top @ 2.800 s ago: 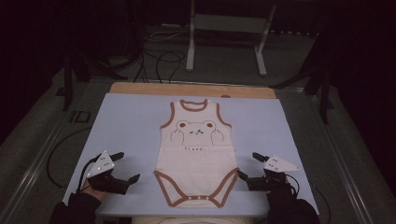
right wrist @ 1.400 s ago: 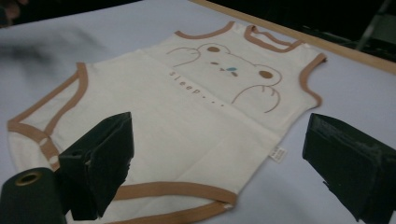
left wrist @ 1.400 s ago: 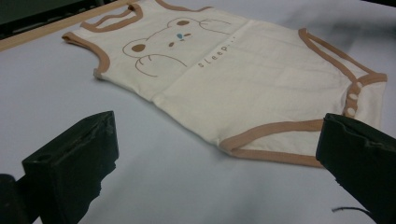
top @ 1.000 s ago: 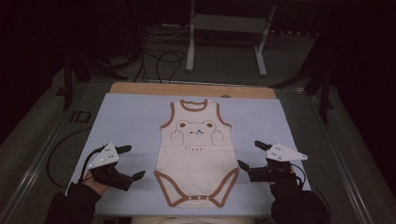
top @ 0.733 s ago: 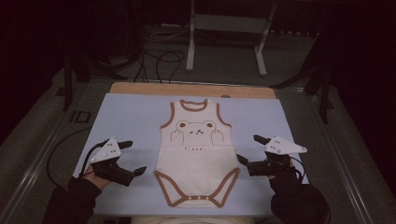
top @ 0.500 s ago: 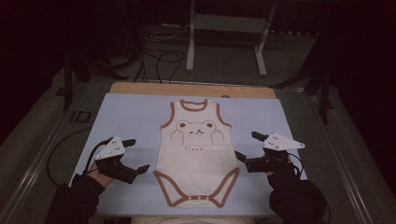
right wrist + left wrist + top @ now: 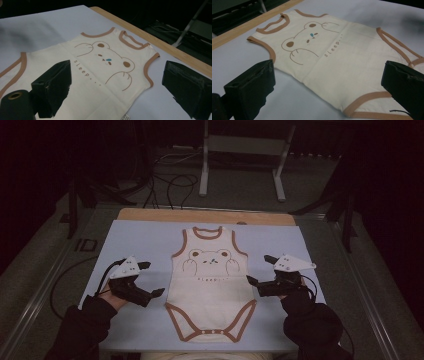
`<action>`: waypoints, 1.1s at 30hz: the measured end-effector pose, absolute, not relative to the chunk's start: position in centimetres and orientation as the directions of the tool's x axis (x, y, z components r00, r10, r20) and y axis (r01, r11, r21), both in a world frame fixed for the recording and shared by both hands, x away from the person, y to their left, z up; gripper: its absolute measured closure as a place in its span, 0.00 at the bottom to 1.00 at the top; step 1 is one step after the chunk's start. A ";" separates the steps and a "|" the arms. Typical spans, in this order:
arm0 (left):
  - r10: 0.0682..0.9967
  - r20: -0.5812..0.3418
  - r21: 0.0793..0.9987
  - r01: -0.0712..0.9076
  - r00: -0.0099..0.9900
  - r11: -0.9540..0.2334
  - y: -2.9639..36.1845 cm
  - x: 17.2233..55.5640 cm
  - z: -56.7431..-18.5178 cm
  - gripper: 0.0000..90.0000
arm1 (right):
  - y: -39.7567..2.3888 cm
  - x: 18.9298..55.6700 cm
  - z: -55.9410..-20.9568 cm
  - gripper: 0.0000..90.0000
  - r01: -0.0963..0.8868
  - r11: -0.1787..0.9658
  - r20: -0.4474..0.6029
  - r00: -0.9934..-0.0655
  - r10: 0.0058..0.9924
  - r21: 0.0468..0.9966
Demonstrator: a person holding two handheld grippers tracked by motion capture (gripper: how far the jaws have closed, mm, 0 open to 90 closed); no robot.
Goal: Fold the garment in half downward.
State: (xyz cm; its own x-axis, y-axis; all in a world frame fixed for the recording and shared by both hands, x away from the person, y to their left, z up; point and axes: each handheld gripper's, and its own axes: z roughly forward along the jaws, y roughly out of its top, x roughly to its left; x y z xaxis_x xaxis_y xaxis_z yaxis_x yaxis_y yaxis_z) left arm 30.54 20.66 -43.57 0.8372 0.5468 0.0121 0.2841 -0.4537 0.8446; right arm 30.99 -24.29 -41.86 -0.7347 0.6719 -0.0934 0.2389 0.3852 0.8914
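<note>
A cream sleeveless baby bodysuit (image 7: 210, 282) with brown trim and a bear print lies flat on the pale blue mat, neck toward the far edge. My left gripper (image 7: 154, 278) is open just off its left side, near the waist and leg opening. My right gripper (image 7: 258, 269) is open at its right side, just below the armhole. In the left gripper view the bodysuit (image 7: 332, 55) spreads beyond the gripper (image 7: 327, 87), whose wide-apart jaws hold nothing. In the right gripper view the gripper (image 7: 120, 87) straddles the edge of the bodysuit (image 7: 100, 67), with one jaw over the cloth.
The blue mat (image 7: 135, 240) covers the table, with a strip of wooden edge (image 7: 205, 216) at the far side. Beyond it stand a metal frame (image 7: 240, 150) and floor cables (image 7: 165, 180). Bare mat lies on both sides of the garment.
Both grippers have moved forward and inward from the near corners to the bodysuit's sides. The bodysuit has not moved.
</note>
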 end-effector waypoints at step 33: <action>0.589 -0.036 0.768 0.399 0.808 -0.501 17.3 35.9 -46.7 0.00 | -23.6 36.2 -45.9 0.10 0.372 0.397 -0.004 -0.725 0.688 0.839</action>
State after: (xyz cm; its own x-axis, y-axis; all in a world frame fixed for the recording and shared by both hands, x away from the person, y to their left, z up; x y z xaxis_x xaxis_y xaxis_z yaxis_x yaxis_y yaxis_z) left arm 35.93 17.28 -46.69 0.8077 0.5886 -0.0356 0.3991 -0.5013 0.7677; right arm 36.17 -23.55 -45.87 -0.7255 0.6883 -0.0041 0.3720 0.3970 0.8390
